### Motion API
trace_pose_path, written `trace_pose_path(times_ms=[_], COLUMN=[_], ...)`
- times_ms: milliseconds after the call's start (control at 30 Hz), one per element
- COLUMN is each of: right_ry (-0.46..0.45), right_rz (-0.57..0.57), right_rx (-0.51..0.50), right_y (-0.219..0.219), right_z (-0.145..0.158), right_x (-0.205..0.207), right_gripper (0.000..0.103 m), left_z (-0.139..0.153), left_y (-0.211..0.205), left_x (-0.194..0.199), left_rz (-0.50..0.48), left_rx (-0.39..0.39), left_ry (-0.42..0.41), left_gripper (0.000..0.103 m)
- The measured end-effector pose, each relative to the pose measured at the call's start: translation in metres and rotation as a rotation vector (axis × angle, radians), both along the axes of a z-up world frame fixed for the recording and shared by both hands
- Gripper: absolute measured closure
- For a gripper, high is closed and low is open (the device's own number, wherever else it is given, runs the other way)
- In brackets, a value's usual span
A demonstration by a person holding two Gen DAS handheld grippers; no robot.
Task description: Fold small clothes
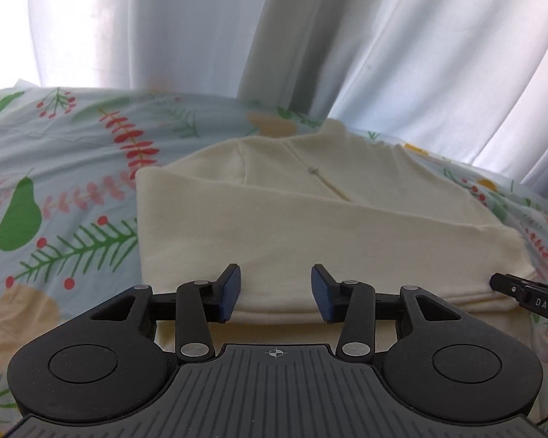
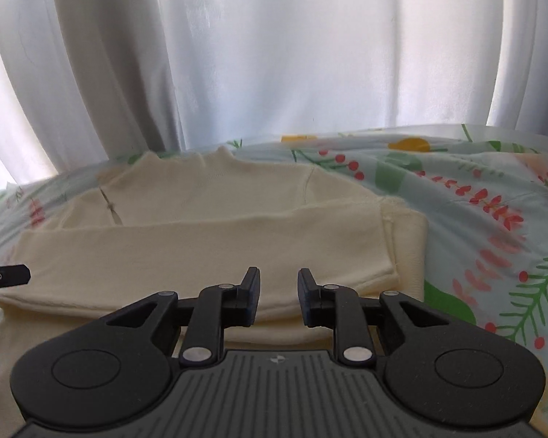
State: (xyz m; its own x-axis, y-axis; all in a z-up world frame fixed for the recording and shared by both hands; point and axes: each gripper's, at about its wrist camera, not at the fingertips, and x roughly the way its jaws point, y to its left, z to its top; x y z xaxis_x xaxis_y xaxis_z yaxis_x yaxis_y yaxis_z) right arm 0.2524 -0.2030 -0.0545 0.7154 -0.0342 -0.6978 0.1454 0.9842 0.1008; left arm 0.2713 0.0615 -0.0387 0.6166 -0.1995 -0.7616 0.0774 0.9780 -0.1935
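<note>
White curtain (image 2: 274,54) hung behind a floral bedsheet (image 1: 54,189), on which the cream garment (image 1: 274,226) lay flat at centre, its sleeve already laid across the body and its near hem towards both tools. The step in hand appeared to be the hem-to-collar fold; doing it well would call for both claws to bite the near hem at matching points, lift together, and carry it level to the far collar so the edges meet square. The left gripper (image 1: 276,294) stood moderately parted above the near hem, blue pads (image 1: 231,294) clear of the cloth, grasping nothing. The right gripper (image 2: 278,297) stood narrower, jaws released with a visible gap, over the same hem further right; no fabric lay between them.
</note>
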Motion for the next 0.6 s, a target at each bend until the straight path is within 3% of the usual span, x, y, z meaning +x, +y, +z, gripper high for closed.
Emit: trace_pose_path(times_ms=[233, 400, 533, 600], right_ry=[-0.040, -0.037, -0.040, -0.013], right_rz=[-0.034, -0.016, 0.024, 0.039], right_rx=[-0.195, -0.164, -0.092, -0.109], right_y=[-0.002, -0.011, -0.008, -0.005], right_z=[-0.012, -0.008, 0.004, 0.001], right_x=[0.006, 0.009, -0.019, -0.026], right_gripper=[0.087, 0.086, 0.083, 0.082], left_z=[-0.006, -0.004, -0.001, -0.003], left_y=[-0.009, -0.018, -0.015, -0.015], left_x=[0.003, 0.003, -0.007, -0.009], left_rz=[-0.022, -0.027, -0.039, -0.031], left_rx=[0.090, 0.146, 0.128, 0.139], left_ry=[-0.028, -0.032, -0.020, -0.014], left_gripper=[0.057, 0.055, 0.048, 0.048])
